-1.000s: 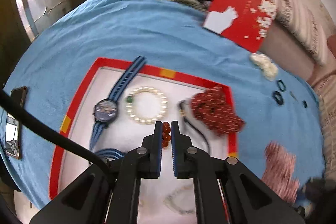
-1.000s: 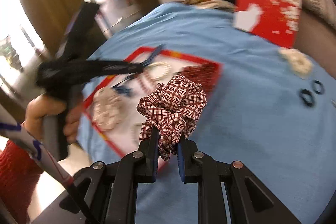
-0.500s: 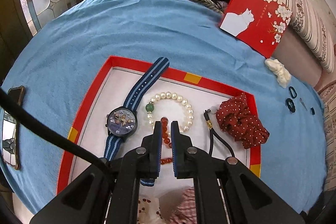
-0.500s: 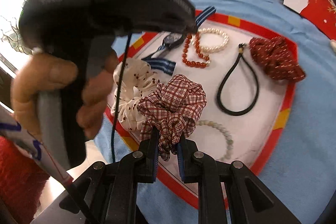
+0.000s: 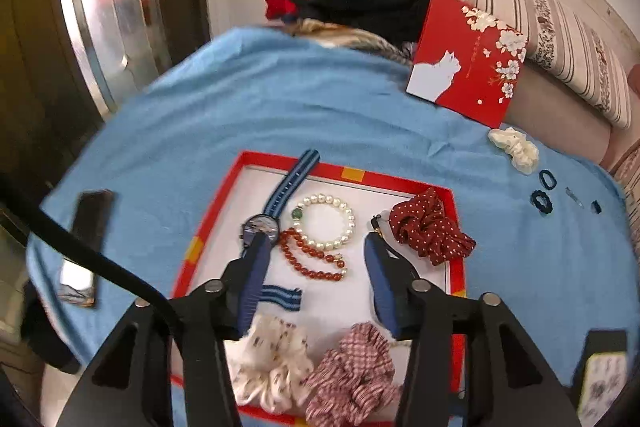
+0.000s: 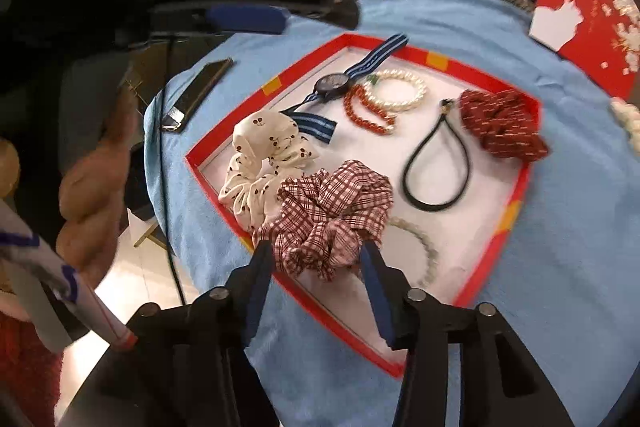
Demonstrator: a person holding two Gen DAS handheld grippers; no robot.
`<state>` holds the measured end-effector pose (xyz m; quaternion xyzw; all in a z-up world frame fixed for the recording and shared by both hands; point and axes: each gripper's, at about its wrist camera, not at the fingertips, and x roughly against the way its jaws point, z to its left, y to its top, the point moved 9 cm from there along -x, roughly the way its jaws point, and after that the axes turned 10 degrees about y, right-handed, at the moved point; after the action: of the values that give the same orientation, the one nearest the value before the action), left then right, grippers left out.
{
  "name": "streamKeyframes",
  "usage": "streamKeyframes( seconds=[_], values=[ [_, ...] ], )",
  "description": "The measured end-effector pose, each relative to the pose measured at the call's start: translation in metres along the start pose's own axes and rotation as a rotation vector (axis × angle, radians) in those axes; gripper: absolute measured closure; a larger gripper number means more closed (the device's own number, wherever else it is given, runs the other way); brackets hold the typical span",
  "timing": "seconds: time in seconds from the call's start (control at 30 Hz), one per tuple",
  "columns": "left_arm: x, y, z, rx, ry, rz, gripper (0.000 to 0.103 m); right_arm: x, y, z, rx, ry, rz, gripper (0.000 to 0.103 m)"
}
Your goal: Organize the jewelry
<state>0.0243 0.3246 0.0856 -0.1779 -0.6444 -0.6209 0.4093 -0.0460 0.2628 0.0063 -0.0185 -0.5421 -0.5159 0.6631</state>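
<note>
Right wrist view: your right gripper [image 6: 314, 253] is spreading wide around the plaid scrunchie [image 6: 332, 211] at the tray's near rim [image 6: 340, 323], left gripper [image 5: 316, 249] gaping too.

The left wrist view looks forward and down along the fingers of the left gripper [image 5: 316, 247], from above the near edge of the red-rimmed tray [image 5: 352, 174]. The right wrist view looks along the right gripper [image 6: 316, 247] from the tray's near-left corner, lower and closer. Both share the tray [image 6: 444, 61], the blue cloth [image 5: 248, 107] and the red box [image 5: 466, 61].
</note>
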Motion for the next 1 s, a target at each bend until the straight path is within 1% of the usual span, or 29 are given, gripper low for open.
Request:
streamKeyframes(
  seconds=[0.07, 0.13, 0.33, 0.47, 0.57, 0.67, 1.0],
  values=[
    [0.014, -0.002, 0.000, -0.005, 0.028, -0.025, 0.051, 0.015, -0.002, -0.001, 0.011, -0.018, -0.014, 0.052],
    [0.027, -0.005, -0.001, -0.004, 0.042, -0.038, 0.050, 0.034, -0.011, -0.002, 0.025, -0.045, -0.029, 0.052],
    [0.064, -0.024, -0.015, 0.003, 0.041, -0.074, 0.043, 0.072, -0.037, -0.009, 0.007, -0.098, -0.065, 0.050],
    [0.078, -0.036, -0.028, -0.016, 0.045, -0.078, 0.043, 0.082, -0.045, -0.014, -0.018, -0.111, -0.081, 0.050],
    [0.087, -0.043, -0.033, -0.026, 0.061, -0.087, 0.043, 0.091, -0.048, -0.014, -0.023, -0.118, -0.100, 0.050],
    [0.096, -0.048, -0.037, -0.032, 0.078, -0.100, 0.042, 0.102, -0.053, -0.016, -0.035, -0.126, -0.120, 0.046],
    [0.118, -0.056, -0.059, -0.065, 0.085, -0.138, 0.038, 0.126, -0.081, -0.046, -0.138, -0.167, -0.152, 0.046]
  ],
)
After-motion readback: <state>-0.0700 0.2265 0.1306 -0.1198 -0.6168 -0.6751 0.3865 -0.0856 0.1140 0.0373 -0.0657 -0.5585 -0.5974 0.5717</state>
